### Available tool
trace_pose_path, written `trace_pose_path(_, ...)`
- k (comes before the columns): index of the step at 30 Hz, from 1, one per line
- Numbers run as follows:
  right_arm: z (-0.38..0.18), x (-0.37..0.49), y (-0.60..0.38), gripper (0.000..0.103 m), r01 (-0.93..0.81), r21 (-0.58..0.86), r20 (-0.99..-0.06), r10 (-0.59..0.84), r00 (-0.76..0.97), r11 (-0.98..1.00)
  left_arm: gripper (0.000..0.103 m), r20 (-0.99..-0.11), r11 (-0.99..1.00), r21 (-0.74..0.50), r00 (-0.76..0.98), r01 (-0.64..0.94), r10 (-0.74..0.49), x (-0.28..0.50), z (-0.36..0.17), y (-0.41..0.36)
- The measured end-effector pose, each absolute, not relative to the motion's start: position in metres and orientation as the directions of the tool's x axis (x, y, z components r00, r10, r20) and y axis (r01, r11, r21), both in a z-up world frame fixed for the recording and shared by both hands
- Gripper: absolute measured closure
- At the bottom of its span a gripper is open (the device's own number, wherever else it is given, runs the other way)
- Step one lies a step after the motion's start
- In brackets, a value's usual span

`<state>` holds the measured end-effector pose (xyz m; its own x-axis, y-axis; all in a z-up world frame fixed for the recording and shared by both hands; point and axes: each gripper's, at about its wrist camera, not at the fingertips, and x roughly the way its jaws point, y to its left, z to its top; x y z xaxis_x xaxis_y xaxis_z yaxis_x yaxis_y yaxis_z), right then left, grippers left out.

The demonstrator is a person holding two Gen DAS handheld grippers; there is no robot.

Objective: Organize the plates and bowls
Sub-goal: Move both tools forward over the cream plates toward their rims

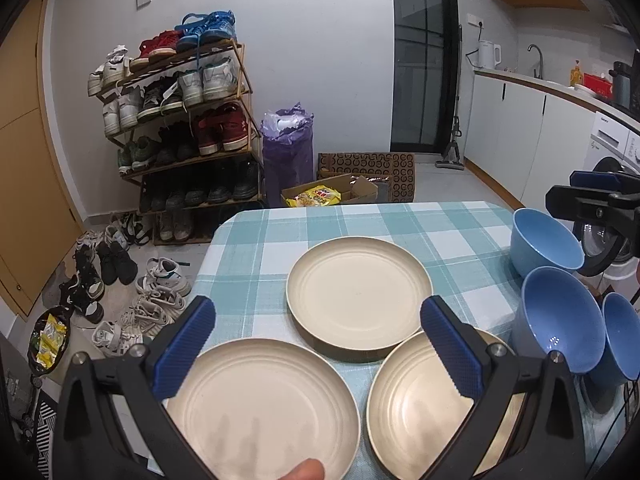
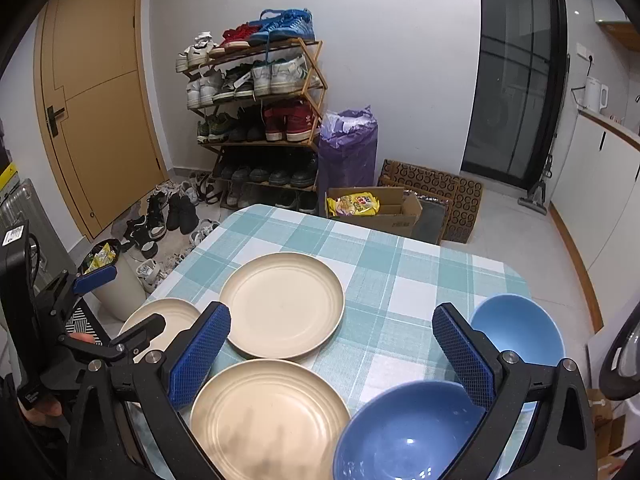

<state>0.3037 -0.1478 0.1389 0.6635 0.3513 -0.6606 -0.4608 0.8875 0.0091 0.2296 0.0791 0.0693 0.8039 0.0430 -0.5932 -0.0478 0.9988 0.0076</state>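
Three cream plates lie on the checked tablecloth [image 1: 360,220]: a far plate [image 1: 359,294] [image 2: 282,305], a near left plate [image 1: 262,408] [image 2: 160,322] and a near right plate [image 1: 416,404] [image 2: 268,412]. Three blue bowls stand at the right: a light blue one [image 1: 544,242] [image 2: 518,330], a darker one [image 1: 560,318] [image 2: 404,432] and a third at the edge [image 1: 622,336]. My left gripper [image 1: 318,344] is open above the near plates, holding nothing. My right gripper [image 2: 332,350] is open above the near right plate and darker bowl, holding nothing.
A shoe rack [image 1: 180,120] and loose shoes [image 1: 120,280] stand beyond the table's far left. A purple bag [image 1: 286,152] and cardboard boxes [image 2: 380,208] sit on the floor. A kitchen counter [image 1: 560,92] and washing machine [image 1: 612,168] are at the right.
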Motion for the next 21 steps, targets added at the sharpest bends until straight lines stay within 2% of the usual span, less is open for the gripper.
trace_pose_path(21, 0.09, 0.394, -0.121, 0.0, -0.404, 0.059, -0.778, 0.296, 0.554, 0.913, 0.0, -0.682, 0.994, -0.065, 0.731, -0.085, 0.018, 0.301, 0.044, 0.117)
